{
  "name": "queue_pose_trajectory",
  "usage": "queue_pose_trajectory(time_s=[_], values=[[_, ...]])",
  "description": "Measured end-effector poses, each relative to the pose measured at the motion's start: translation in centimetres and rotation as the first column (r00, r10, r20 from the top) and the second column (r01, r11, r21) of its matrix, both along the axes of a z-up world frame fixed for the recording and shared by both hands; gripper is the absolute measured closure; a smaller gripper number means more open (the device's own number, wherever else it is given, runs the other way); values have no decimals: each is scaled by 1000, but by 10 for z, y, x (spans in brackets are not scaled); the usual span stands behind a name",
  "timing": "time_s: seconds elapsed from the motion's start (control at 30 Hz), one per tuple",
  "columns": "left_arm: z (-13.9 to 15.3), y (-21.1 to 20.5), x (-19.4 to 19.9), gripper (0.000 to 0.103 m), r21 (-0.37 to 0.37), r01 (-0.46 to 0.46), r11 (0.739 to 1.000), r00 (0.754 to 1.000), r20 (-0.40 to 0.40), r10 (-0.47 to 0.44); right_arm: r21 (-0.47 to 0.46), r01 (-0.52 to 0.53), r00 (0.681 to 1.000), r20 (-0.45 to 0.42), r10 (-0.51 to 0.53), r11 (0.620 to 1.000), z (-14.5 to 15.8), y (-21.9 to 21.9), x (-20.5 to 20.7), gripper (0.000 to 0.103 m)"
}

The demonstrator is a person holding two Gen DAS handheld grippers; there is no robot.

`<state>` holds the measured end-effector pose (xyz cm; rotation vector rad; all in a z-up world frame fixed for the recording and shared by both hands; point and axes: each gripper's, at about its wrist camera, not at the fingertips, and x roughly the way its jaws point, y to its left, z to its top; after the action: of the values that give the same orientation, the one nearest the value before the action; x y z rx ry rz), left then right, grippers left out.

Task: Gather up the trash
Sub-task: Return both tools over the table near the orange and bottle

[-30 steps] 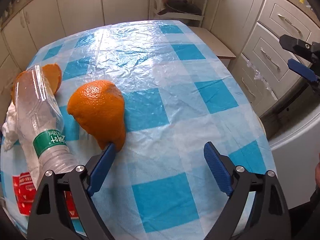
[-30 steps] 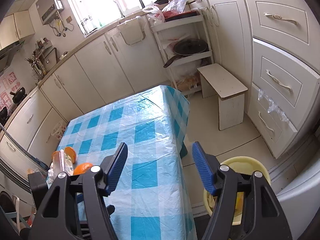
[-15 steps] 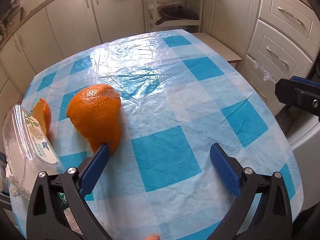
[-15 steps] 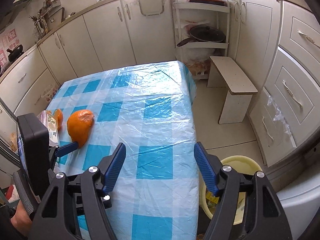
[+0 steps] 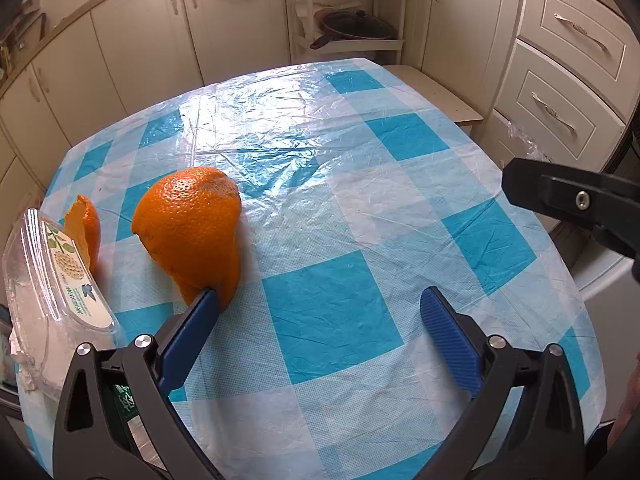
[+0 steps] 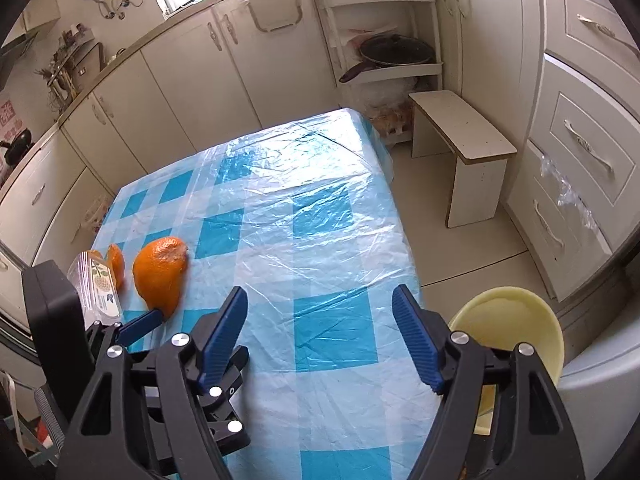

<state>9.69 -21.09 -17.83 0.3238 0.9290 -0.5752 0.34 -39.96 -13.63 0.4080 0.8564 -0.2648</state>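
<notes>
At the desk's (image 5: 320,184) left edge lies a clear plastic container (image 5: 52,292) with a printed label, and a small piece of orange peel (image 5: 86,228) stands just behind it. To its right sits a large domed orange peel (image 5: 192,232) on the blue-checked cloth. The left gripper (image 5: 320,304) has its jaws spread wide, having just opened further; its left pad touches the near tip of the large peel, and only bare cloth lies between the pads. The right gripper (image 6: 320,320) hovers over the desk's near right part, its jaws apart and just widening, nothing between them. On the floor to the right stands a yellow bin (image 6: 512,320).
</notes>
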Motion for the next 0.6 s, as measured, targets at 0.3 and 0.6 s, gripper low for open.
queue_pose_trajectory(time_s=[0.3, 0.6], values=[[0, 0, 0, 7, 0, 0, 1000, 1000, 0, 0, -24, 62, 997, 42, -61, 998, -9, 4, -2, 29], [0, 0, 1, 7, -1, 0, 1000, 1000, -1, 0, -64, 57, 998, -23, -58, 996, -30, 15, 3, 23]])
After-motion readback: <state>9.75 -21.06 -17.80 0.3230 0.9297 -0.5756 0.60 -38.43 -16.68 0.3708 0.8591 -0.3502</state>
